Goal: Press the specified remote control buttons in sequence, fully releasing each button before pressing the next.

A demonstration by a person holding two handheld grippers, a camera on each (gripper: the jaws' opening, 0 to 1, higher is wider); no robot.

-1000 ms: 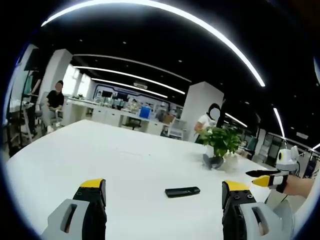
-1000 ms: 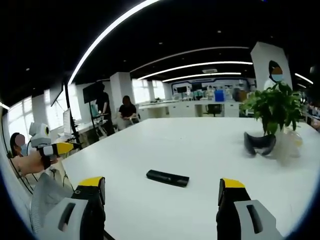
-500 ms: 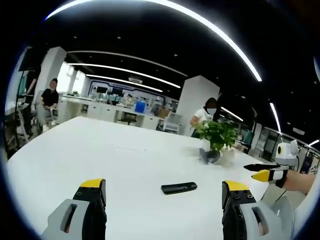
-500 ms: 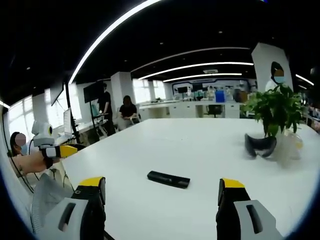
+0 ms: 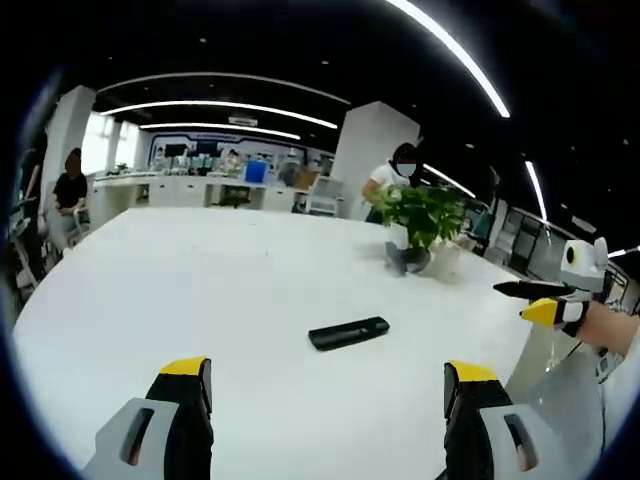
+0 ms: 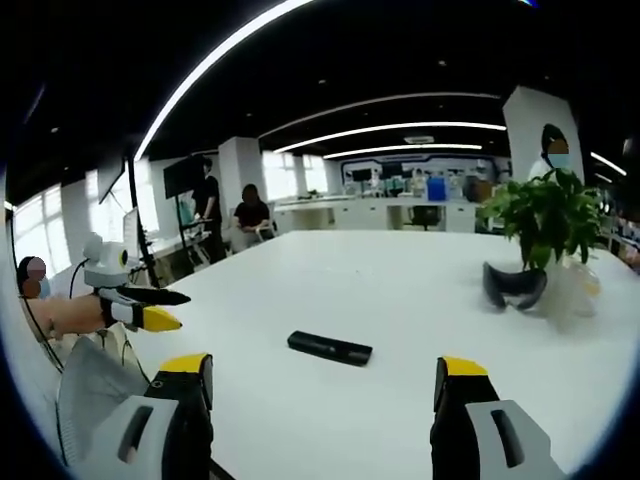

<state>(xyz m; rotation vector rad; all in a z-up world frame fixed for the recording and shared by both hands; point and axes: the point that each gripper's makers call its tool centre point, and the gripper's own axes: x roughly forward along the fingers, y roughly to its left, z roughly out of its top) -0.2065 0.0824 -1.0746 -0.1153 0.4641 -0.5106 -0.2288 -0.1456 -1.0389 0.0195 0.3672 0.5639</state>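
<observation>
Plainly, the slim black rectangular remote control [image 5: 348,332] [image 6: 330,348] lies flat on the broad white table [image 5: 200,290] [image 6: 400,290], well ahead of both tools and untouched. The left gripper [image 5: 325,385] and the right gripper [image 6: 325,380] each hold their yellow-tipped jaws wide apart, gripping nothing. A leafy green potted plant [image 5: 420,215] [image 6: 545,215] stands beyond. A good press probably calls for one jaw tip lowered squarely onto a single button, then lifted clear.

Bright ceiling strips, fisheye-warped edges.
</observation>
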